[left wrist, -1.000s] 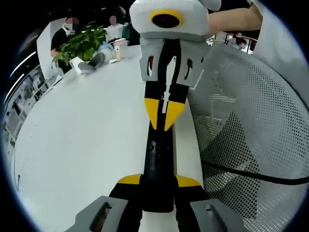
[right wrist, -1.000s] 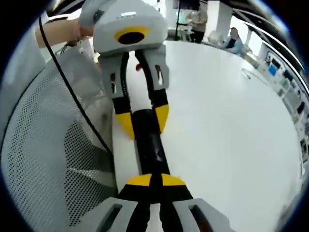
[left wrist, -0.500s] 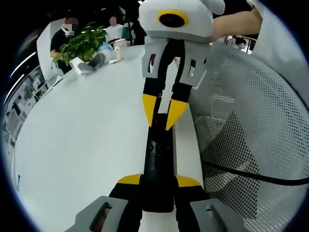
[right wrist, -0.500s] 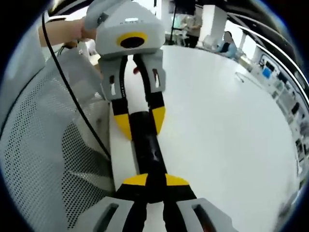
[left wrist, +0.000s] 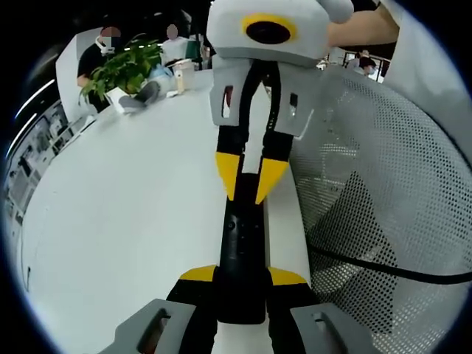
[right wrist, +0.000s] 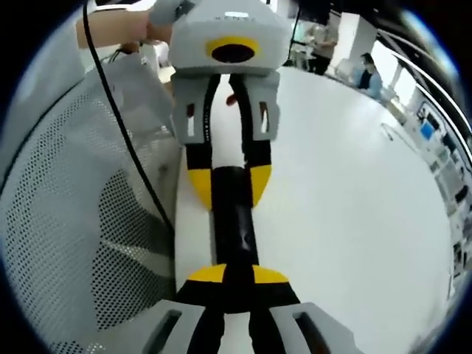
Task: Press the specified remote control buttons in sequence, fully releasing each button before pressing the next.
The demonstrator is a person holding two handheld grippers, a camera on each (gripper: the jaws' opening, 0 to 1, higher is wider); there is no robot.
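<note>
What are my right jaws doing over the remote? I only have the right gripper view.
Observer: In the left gripper view the right gripper is open, with the white table showing between its yellow tips.
Operator: Anything beyond it on that side?
Observer: A potted plant stands at the table's far end.

The near end of the black remote point(left wrist: 241, 258) is hidden between the left gripper point(left wrist: 242, 276) tips, its buttons too small to tell apart, and the mesh chair back point(left wrist: 376, 214) is cut off by the edge.
</note>
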